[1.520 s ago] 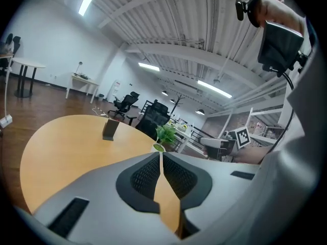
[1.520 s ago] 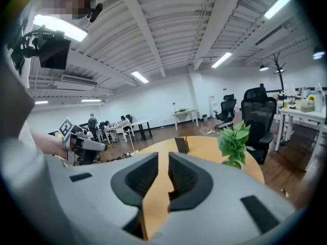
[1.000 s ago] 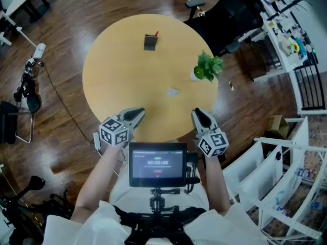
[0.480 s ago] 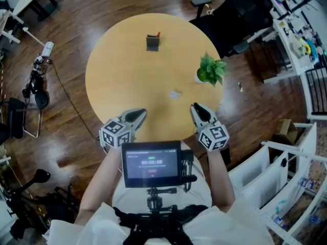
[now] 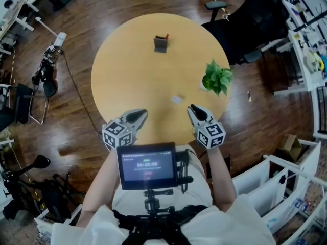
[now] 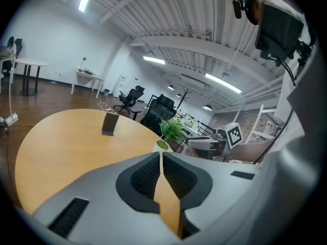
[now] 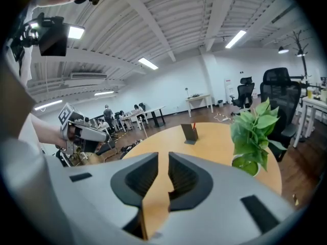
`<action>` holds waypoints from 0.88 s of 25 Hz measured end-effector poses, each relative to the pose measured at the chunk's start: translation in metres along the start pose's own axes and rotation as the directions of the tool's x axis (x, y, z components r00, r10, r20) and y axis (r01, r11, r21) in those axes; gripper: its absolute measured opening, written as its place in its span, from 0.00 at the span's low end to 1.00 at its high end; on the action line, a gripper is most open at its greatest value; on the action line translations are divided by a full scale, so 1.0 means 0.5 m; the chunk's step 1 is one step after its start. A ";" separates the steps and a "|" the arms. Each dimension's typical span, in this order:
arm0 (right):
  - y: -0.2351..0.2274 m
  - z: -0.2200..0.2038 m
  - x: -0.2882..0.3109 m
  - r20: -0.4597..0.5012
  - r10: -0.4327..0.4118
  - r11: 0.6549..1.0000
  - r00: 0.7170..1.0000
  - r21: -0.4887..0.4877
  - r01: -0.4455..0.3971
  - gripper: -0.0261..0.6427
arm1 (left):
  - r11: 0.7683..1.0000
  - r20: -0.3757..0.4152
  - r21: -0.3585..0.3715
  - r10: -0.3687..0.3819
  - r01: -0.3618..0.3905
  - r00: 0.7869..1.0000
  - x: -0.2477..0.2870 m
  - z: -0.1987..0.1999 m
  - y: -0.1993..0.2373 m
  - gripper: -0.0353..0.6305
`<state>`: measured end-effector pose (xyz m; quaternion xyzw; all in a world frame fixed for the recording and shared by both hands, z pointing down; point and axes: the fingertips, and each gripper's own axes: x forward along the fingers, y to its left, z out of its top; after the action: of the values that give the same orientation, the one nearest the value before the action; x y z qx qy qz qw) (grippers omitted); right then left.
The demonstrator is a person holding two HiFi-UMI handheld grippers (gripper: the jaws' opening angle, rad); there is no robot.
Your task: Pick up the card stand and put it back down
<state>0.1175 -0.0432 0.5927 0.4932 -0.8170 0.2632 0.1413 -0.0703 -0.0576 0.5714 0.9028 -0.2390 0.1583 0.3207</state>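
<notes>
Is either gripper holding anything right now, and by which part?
Nothing is held. The left gripper and right gripper are both empty; the card stand stands far off on the table.

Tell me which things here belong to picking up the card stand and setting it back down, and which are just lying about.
For the job: card stand, on the far side of the round table; left tool and right tool, both empty, at the near edge.
Just lying about: potted plant; small white object on the table; black office chair beyond it.
</notes>
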 end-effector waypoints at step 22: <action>-0.099 -0.125 0.087 -0.191 0.181 0.980 0.965 -0.053 -0.194 0.15 | 0.984 -0.021 -0.019 0.177 -0.177 0.984 0.075 -0.012 -0.021 0.07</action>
<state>0.1387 -0.0582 0.6800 0.3815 -0.8522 0.2911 0.2087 -0.0344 -0.0589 0.5871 0.8730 -0.3168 0.1924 0.3171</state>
